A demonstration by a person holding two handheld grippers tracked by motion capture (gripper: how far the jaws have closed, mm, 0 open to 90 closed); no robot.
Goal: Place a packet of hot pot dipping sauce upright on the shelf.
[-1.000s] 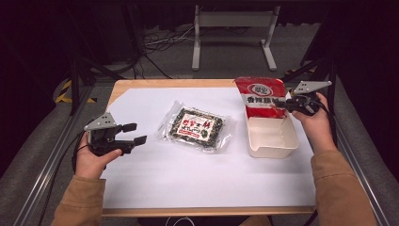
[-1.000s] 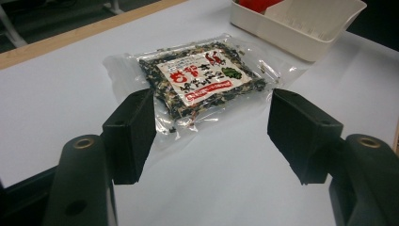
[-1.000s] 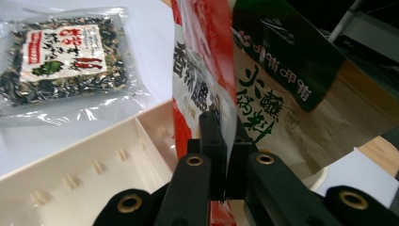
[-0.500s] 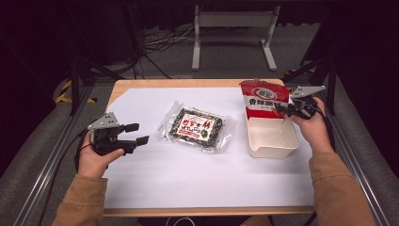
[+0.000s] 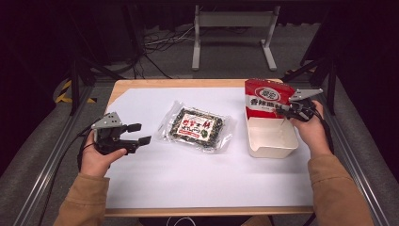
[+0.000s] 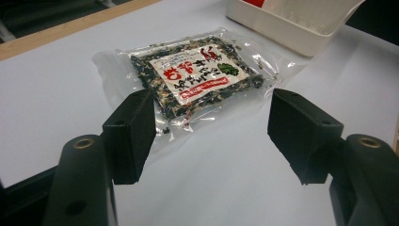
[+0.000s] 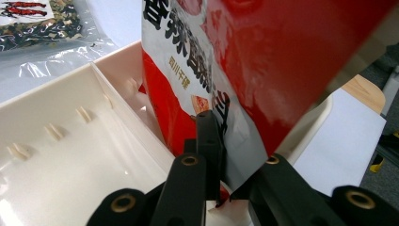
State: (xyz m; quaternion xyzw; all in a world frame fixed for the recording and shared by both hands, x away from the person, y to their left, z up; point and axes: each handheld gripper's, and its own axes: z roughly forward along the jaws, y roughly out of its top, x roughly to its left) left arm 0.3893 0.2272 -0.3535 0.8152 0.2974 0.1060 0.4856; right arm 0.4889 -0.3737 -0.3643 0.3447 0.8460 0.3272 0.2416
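From the high view, one red bag [image 5: 267,98] stands at the far end of one white tub [image 5: 272,140], near the right edge of the desk [image 5: 197,188]. The right claw [image 5: 285,109] is at the bag's side. One clear packet [image 5: 197,128] of dark bits lies flat in the middle. The left claw [image 5: 141,134] waits near the left edge, with bare white desk all around it.

In the left claw view, the jaws stand wide apart with nothing between them. The packet [image 6: 197,77] lies just past them.

In the right claw view, the jaws have just been opening a little, but the red bag [image 7: 263,70] is between them and they look clamped on its lower edge, above the tub [image 7: 70,155].
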